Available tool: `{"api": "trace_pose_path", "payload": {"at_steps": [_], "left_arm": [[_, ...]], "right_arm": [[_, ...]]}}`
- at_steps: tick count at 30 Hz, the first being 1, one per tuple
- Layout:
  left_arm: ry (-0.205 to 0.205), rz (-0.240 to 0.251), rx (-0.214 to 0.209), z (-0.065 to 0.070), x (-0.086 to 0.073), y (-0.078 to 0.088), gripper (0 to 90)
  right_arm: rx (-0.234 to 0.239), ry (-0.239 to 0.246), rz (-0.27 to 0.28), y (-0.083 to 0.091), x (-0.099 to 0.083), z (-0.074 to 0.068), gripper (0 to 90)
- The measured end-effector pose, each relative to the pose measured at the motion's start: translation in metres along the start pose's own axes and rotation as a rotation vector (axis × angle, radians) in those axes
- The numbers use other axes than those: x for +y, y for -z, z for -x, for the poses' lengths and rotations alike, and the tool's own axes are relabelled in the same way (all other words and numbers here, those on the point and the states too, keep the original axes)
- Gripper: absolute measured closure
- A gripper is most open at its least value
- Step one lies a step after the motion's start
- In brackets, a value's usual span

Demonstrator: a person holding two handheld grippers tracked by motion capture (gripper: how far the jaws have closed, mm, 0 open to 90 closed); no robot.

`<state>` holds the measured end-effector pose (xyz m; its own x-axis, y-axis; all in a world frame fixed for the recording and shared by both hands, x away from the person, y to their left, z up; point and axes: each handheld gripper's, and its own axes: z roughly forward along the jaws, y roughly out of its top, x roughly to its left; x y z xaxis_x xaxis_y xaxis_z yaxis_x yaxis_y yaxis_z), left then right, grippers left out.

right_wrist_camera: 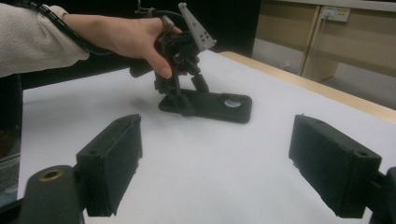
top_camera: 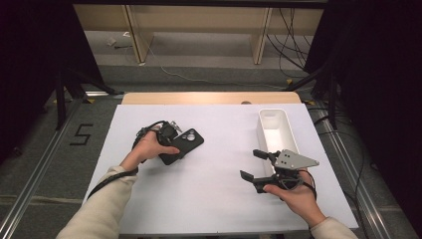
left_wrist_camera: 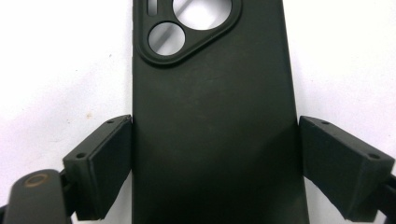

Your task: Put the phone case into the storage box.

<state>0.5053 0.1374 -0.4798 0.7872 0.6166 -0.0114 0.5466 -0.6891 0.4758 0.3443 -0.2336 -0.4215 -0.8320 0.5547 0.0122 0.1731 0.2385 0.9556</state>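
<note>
Phone case flat, camera end up-right; left tool straddles it, unclamped

A matte black rubbery phone case is showing plain, patternless black, its round camera cut-outs showing pale. The black two-jaw left gripper and black right gripper are looking uniformly dark; the right one is carrying a grey three-cornered plate dotted with small holes. The counter is showing a plain white sheet over light wood. At 2 o'clock, a white oblong plastic bin is gleaming.
</note>
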Motion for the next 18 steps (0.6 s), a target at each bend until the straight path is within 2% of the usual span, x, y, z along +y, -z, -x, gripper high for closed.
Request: {"api": "trace_pose_path", "payload": {"at_steps": [18], "left_arm": [[0.008, -0.002, 0.012, 0.0024, 0.0002, 0.0013, 15.1]], "right_arm": [[-0.001, 0.000, 0.003, 0.0007, 0.0002, 0.0006, 18.4]]}}
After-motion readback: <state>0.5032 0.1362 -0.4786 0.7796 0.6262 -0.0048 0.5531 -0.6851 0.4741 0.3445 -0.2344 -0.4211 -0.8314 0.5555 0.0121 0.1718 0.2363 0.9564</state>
